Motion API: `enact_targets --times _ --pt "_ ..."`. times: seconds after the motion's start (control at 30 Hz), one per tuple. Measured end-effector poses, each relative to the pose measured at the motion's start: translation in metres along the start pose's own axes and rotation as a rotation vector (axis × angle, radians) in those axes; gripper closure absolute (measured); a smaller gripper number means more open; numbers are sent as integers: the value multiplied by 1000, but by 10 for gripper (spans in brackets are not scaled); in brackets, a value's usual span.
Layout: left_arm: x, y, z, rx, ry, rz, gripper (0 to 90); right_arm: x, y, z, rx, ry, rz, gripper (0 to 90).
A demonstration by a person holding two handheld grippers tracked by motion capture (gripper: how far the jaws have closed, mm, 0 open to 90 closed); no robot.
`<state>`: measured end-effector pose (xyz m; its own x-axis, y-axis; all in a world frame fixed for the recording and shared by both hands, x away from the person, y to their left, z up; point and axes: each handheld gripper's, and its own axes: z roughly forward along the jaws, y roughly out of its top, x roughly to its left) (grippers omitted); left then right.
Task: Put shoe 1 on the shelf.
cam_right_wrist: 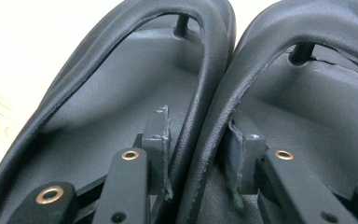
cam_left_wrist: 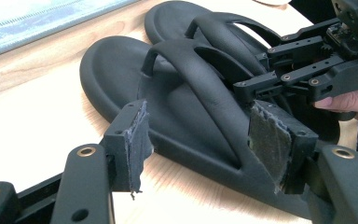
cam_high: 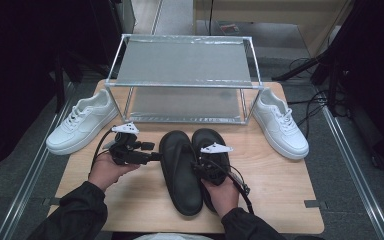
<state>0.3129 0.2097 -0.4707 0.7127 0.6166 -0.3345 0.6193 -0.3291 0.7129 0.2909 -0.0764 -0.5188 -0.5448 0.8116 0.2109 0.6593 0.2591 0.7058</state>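
Looking down from the high view, a pair of black flip-flops (cam_high: 180,170) is seen lying side by side at the middle of the wooden surface (cam_high: 280,185), in front of a two-tier metal rack (cam_high: 182,80), with one white sneaker (cam_high: 82,122) at the rack's left and another white sneaker (cam_high: 280,122) at its right. The left hand-held gripper (cam_high: 156,156) is held against the left edge of the left flip-flop, and the right hand-held gripper (cam_high: 207,162) is set over the straps where the two flip-flops meet. In the left gripper view, the left hand-held gripper (cam_left_wrist: 200,135) is shown open, its jaws spread to either side of the near flip-flop's strap (cam_left_wrist: 200,84), while the other gripper is seen at the upper right. In the right gripper view, the right hand-held gripper (cam_right_wrist: 200,140) is seen with its jaws closed on the two adjoining straps (cam_right_wrist: 214,93), one jaw inside each flip-flop.
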Motion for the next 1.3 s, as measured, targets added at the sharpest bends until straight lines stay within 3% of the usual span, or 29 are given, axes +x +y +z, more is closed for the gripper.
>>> enact_targets --times 0.1,0.27,0.37,0.47,0.57,0.67,0.73,0.8,0.97,1.1,1.3 --pt "-1 0 -2 -16 12 12 419 -3 1 -2 6 -1 16 692" --pt "-2 2 -9 -46 9 14 575 -11 3 -9 9 -8 25 760" --pt "0 5 -13 -45 -1 1 657 -14 7 -12 14 2 11 766" --pt "3 7 -14 -37 10 1 726 -17 10 -15 1 30 36 766" --pt "9 9 -15 -20 8 -3 801 -19 15 -18 2 37 0 766" --pt "13 16 -16 -15 -6 -12 857 -22 20 -20 -2 56 3 766" --pt "15 22 -20 -19 -47 -2 859 -24 25 -20 2 74 12 765" --pt "17 28 -24 -9 -25 29 860 -25 30 -20 9 83 0 766" --pt "28 41 -26 3 3 34 880 -32 46 -14 6 96 6 766" --pt "33 56 -24 23 -16 31 881 -35 59 -3 3 69 -23 766" --pt "41 85 -27 14 2 53 881 -42 81 19 -4 64 -2 765"
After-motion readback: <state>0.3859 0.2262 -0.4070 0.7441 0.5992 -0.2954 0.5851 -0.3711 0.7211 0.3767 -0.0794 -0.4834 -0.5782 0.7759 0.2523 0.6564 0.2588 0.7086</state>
